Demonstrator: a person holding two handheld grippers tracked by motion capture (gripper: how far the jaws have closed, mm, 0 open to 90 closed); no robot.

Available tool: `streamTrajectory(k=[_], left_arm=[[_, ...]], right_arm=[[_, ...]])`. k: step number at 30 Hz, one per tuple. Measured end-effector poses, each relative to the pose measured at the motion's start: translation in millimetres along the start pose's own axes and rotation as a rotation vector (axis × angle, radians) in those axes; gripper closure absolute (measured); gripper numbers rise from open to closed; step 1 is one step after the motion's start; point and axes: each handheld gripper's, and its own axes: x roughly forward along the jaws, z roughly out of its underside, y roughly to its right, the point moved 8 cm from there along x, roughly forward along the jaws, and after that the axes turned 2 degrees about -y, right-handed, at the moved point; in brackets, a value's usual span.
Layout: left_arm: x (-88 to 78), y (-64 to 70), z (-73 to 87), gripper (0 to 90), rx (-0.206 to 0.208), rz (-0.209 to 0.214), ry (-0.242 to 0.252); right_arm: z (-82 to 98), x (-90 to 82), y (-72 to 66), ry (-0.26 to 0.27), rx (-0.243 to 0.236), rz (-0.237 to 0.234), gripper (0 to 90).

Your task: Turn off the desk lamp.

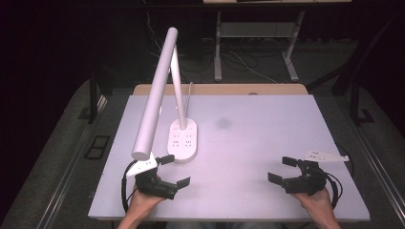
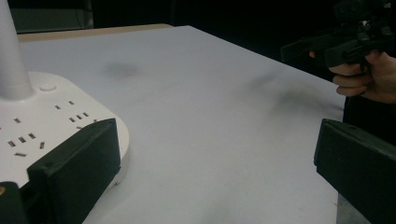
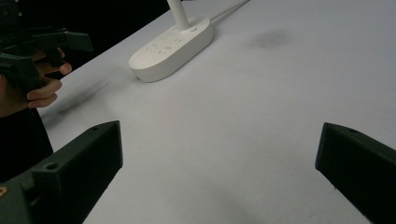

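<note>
A white desk lamp stands on the table, its oval base (image 1: 183,139) carrying socket slots and a thin stem that rises to a long tubular head (image 1: 155,93) leaning toward the front left. The base shows at the left in the left gripper view (image 2: 42,121) and at the top in the right gripper view (image 3: 173,46). My left gripper (image 1: 174,171) is open near the front left edge, just in front of the base, holding nothing. My right gripper (image 1: 282,170) is open at the front right, also holding nothing.
The grey-white table top (image 1: 248,143) has a faint dark smudge (image 1: 222,123) near its middle. A white cable (image 1: 189,95) runs from the lamp base to the far edge. Table legs and cables stand on the dark floor beyond.
</note>
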Motion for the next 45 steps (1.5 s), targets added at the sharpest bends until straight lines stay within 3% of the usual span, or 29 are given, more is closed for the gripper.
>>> streamTrajectory(k=[7,26,33,45], left_arm=[[1.4,3.3,1.2,0.0,-0.002,0.014,-0.009],[-2.6,0.5,3.9,1.2,-0.008,-0.003,-0.034],[-2.9,1.3,5.0,2.0,-0.011,0.005,-0.044],[-5.2,2.3,5.3,2.1,-0.014,0.020,-0.038]], right_arm=[[1.2,0.6,-1.6,-0.006,0.000,-0.012,0.7],[2.6,3.5,-4.9,-0.045,-0.005,-0.030,0.7],[3.1,3.6,-3.6,-0.058,0.015,-0.031,0.7],[-6.9,4.4,-3.0,-0.084,0.001,-0.025,0.7]])
